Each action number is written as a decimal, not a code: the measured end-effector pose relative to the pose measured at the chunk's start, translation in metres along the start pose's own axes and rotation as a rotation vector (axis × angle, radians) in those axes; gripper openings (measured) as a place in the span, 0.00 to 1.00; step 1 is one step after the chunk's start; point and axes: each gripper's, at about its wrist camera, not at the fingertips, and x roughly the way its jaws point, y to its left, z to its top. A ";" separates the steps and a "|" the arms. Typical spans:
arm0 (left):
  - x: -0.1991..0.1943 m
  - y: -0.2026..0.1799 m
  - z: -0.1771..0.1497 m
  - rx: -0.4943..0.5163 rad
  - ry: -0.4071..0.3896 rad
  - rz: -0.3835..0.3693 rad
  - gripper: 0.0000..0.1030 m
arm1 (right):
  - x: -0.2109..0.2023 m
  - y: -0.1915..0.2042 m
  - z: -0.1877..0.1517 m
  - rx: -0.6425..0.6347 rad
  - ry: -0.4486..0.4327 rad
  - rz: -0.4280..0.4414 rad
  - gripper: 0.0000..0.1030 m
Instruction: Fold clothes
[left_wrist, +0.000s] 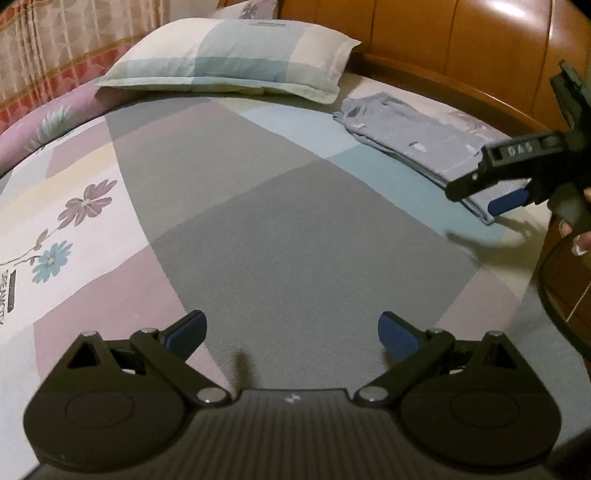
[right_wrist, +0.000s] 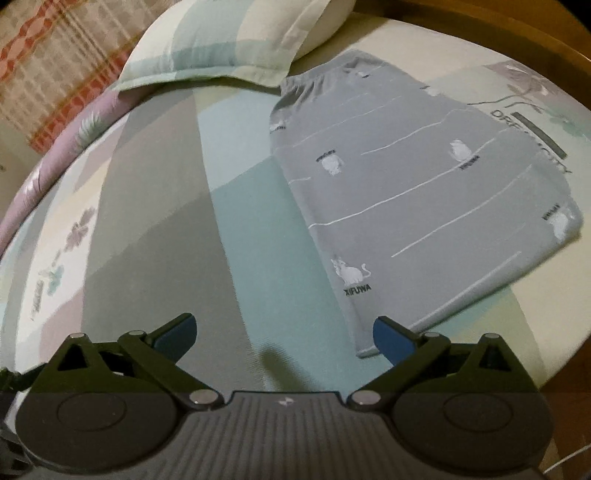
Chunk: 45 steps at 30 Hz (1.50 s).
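A grey folded garment (right_wrist: 424, 206), printed with small white cats and thin white lines, is laid flat on the bed (right_wrist: 155, 229), towards the right side of the mattress as seen from the right wrist. Its far end is found just beside a checked pillow (right_wrist: 221, 40), and its near corner is reached by the blue pad of the right gripper (right_wrist: 284, 338), which overlaps the cloth in that view; whether the pad touches the fabric cannot be told. The jaws of the right gripper are spread wide and nothing is clasped between them; only the bedsheet is seen in the gap.

From the left wrist, the left gripper (left_wrist: 291, 334) is held above the grey and lilac patches of the patchwork sheet (left_wrist: 258, 206), well apart from the garment (left_wrist: 410, 136). Its jaws are likewise released, with nothing between the blue pads. In this view the right gripper (left_wrist: 491, 192) is seen at the right edge, over the near end of the garment, and part of a hand (left_wrist: 580, 236) is glimpsed on its handle. A wooden headboard (left_wrist: 443, 33) is seen behind the pillow (left_wrist: 236, 55), and a patterned curtain (left_wrist: 48, 40) at the far left.
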 end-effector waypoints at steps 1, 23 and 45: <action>-0.001 -0.001 0.002 0.003 -0.002 -0.003 0.96 | -0.005 0.001 0.000 0.002 -0.007 0.001 1.00; -0.015 -0.067 0.077 0.020 -0.006 -0.207 0.96 | -0.088 0.005 -0.047 -0.095 -0.037 -0.274 1.00; 0.009 -0.117 0.122 0.046 0.060 -0.244 0.96 | -0.100 -0.011 -0.037 -0.100 -0.059 -0.356 1.00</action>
